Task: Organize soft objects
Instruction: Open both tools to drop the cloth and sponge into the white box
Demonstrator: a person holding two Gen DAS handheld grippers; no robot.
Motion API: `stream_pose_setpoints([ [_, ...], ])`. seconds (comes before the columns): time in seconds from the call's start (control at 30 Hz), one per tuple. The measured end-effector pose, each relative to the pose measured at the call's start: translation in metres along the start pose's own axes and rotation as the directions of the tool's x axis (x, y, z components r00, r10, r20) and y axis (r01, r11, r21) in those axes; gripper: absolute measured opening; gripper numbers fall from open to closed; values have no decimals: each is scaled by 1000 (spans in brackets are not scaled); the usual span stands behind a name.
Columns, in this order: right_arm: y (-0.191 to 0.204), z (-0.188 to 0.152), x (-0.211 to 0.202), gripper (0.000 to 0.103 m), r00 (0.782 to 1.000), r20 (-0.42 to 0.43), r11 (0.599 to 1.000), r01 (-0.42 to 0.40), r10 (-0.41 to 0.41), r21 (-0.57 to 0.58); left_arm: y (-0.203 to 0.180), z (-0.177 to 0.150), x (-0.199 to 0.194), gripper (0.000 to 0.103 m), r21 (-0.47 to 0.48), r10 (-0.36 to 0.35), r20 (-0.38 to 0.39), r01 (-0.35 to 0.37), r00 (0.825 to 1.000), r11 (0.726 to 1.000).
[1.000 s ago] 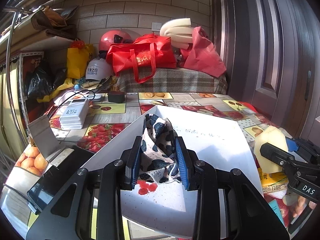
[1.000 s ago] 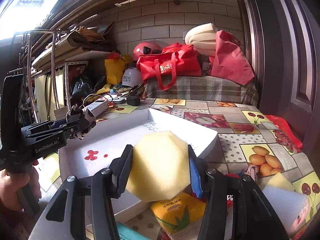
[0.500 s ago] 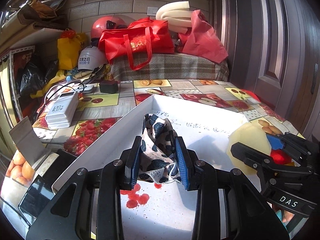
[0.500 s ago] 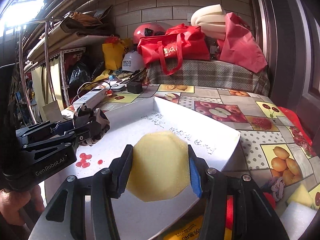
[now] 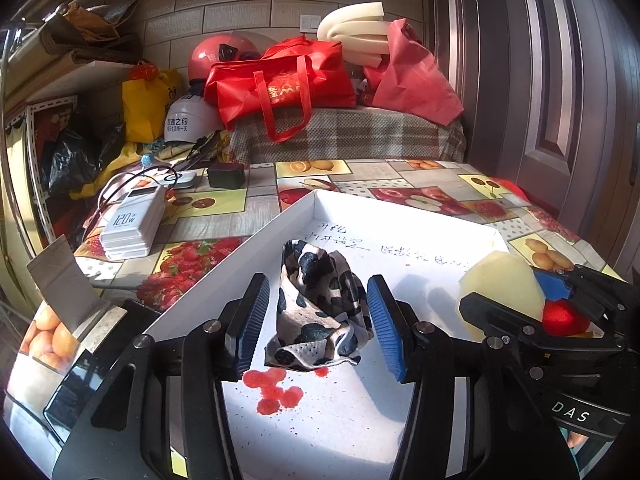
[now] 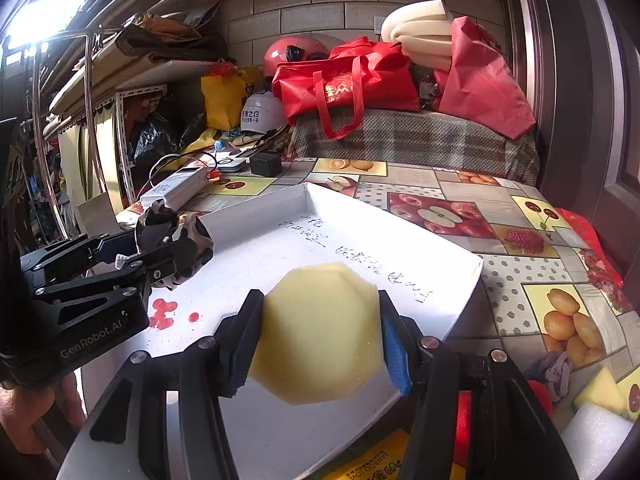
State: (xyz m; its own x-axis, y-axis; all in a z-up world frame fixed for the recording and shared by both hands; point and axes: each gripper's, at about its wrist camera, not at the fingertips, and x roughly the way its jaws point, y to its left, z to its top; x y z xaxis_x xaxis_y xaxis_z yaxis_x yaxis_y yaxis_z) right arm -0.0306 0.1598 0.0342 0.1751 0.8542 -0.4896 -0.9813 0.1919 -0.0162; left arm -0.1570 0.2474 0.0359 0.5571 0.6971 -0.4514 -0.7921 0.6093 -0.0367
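Left gripper [image 5: 318, 326]: my jaws spread wide, spotted cloth [image 5: 318, 308] loose between them in the white tray [image 5: 404, 210] | Right gripper [image 6: 320, 340]: I clamp a yellow sponge [image 6: 320, 332] over the tray's near right | Left: foam pieces [image 6: 596, 404] on the table, far right.

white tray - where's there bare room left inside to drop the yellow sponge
Inside the white tray, the floor is bare beyond the handwriting, up to the far corner, and on the near right under the yellow sponge. The left side is crowded: the spotted cloth sits between the open left gripper fingers, above the red stains.
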Motion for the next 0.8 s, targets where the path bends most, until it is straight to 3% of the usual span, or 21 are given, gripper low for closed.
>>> stream_pose_setpoints([
  [0.03,2,0,0,71,1000,1,1000,4,-4,-10,2,0,-2,84,-15,31,9,-31,999,999],
  [0.07,1,0,-1,83,1000,7,1000,14,-14,-8,7,0,-3,92,-37,52,14,-52,999,998],
  [0.13,-1,0,-2,87,1000,17,1000,6,-6,2,15,-1,-3,103,-75,58,14,-57,998,996],
  [0.43,6,0,-2,88,999,34,999,36,-35,-41,10,-1,-9,103,-45,68,50,-65,996,997],
  [0.8,2,-2,-10,88,994,77,997,81,-80,-11,13,-2,-19,103,-65,87,94,-81,992,995],
])
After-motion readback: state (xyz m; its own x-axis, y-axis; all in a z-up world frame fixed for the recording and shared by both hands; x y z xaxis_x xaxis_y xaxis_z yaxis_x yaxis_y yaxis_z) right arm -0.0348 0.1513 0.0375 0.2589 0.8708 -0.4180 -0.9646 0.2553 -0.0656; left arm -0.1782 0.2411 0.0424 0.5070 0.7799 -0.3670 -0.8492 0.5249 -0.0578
